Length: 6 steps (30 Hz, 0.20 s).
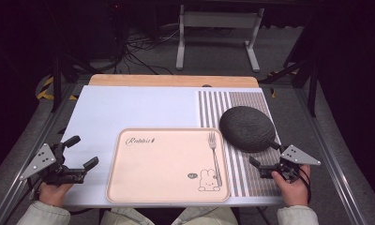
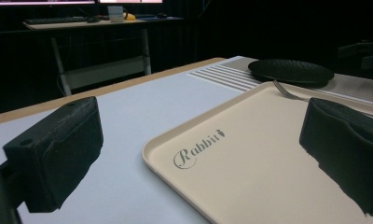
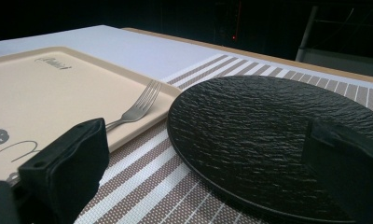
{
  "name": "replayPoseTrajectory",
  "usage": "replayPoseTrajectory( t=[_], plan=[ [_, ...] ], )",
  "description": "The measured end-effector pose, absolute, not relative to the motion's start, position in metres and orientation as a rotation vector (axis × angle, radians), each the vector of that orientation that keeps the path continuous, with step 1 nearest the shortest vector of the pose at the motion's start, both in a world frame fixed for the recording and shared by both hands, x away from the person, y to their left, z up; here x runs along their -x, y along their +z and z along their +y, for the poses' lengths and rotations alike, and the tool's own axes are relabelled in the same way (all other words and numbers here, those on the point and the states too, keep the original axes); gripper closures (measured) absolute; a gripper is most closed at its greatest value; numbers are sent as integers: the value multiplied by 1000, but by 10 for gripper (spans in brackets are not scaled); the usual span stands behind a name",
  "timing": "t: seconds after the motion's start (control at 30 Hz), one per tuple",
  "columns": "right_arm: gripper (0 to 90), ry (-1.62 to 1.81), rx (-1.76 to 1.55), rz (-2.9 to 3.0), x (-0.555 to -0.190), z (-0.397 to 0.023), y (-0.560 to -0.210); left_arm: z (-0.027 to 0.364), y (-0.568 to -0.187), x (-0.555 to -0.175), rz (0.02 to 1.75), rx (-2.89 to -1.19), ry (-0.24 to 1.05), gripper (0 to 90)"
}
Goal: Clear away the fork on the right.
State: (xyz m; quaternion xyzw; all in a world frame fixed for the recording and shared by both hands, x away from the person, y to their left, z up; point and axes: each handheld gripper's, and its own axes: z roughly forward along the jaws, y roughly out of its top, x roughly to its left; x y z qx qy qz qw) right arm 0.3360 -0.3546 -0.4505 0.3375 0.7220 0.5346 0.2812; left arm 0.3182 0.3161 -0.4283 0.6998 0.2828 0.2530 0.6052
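Note:
A beige tray printed with "Rabbit" and a small rabbit lies at the table's near middle. A steel fork rests along the tray's right side, tines pointing away. A black textured plate sits on the striped mat just right of the tray. My left gripper hovers open at the table's left edge, jaws wide, facing the tray. My right gripper is open just short of the plate, with the fork to its left. Both hold nothing.
A brown-and-white striped placemat covers the table's right part, and a pale mat covers the left. A wooden table edge runs along the far side. Beyond it are a white frame and cables on the floor.

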Motion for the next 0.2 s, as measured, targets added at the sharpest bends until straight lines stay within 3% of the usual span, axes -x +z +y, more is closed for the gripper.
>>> replayPoseTrajectory(
  t=[0.2],
  plan=[
    [14,1447,-848,1944,-337,-351,-450,317,-428,-318,655,-1623,584,2]
  ],
)
